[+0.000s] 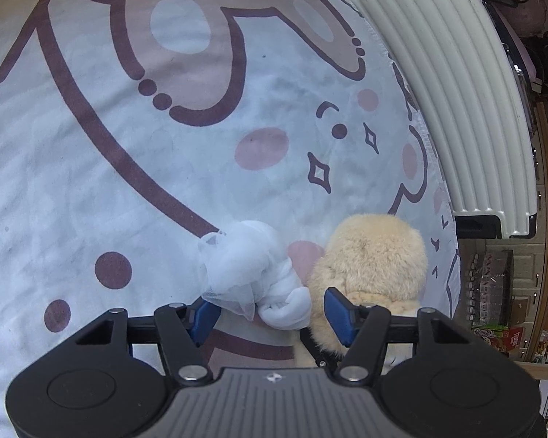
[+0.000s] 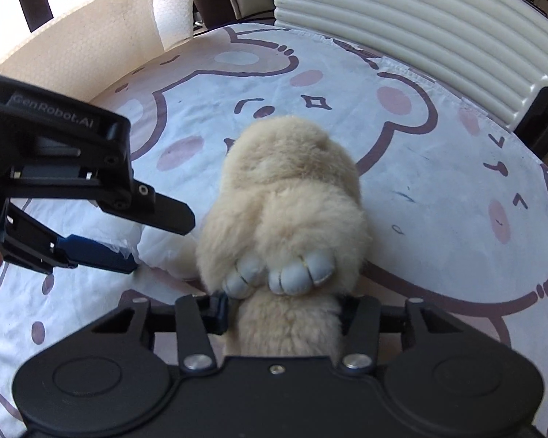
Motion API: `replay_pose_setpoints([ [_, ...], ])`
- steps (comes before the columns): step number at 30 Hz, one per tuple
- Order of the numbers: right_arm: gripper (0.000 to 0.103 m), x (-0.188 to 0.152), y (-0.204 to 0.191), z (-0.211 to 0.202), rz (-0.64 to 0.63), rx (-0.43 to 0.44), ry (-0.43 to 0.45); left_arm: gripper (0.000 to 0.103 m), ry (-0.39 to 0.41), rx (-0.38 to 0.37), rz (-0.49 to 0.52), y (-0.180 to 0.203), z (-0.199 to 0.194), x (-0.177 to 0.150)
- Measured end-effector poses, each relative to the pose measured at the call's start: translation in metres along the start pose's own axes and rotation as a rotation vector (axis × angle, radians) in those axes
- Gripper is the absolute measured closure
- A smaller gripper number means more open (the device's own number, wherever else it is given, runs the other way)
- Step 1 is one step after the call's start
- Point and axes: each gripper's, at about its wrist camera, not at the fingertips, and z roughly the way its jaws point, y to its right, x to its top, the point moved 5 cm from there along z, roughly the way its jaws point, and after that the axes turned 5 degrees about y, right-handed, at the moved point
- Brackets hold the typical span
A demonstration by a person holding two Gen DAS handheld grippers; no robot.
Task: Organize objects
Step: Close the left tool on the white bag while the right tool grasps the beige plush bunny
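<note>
Couldn't really see the plush toy [image 2: 285, 197] whole: its near end was tucked behind the right gripper [image 2: 283, 314], so the pads there were mostly buried in fur. The white cloth bundle [image 1: 252, 273] was half hidden behind the left gripper [image 2: 142, 244] in the right view. The boxes [image 1: 500, 335] far right were too small to read.

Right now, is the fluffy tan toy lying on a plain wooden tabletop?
No. The fluffy tan toy lies on a white cloth printed with cartoon bears.
</note>
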Motion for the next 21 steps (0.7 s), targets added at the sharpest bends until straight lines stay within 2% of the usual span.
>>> replay_pose_setpoints([
  [5, 0.062, -0.009, 0.008, -0.013, 0.087, -0.007, 0.016, 0.041, 0.049, 0.011, -0.050, -0.001, 0.001, 0.000],
  [10, 0.062, -0.024, 0.003, -0.024, 0.163, -0.003, -0.001, 0.042, 0.075, 0.029, -0.016, 0.003, 0.002, -0.002],
  [11, 0.062, -0.027, 0.000, -0.027, 0.170, 0.003, -0.002, 0.046, 0.081, 0.037, 0.001, 0.005, 0.003, -0.002],
  [13, 0.062, -0.032, -0.008, -0.031, 0.187, 0.019, -0.005, 0.057, 0.096, 0.086, 0.104, 0.009, 0.003, -0.001],
  [15, 0.062, -0.038, -0.013, -0.034, 0.199, 0.023, -0.007, 0.058, 0.120, 0.096, 0.208, 0.016, 0.004, -0.001],
  [21, 0.062, -0.051, -0.011, -0.040, 0.259, 0.006, -0.008, 0.063, 0.102, 0.090, 0.271, 0.016, 0.003, 0.000],
])
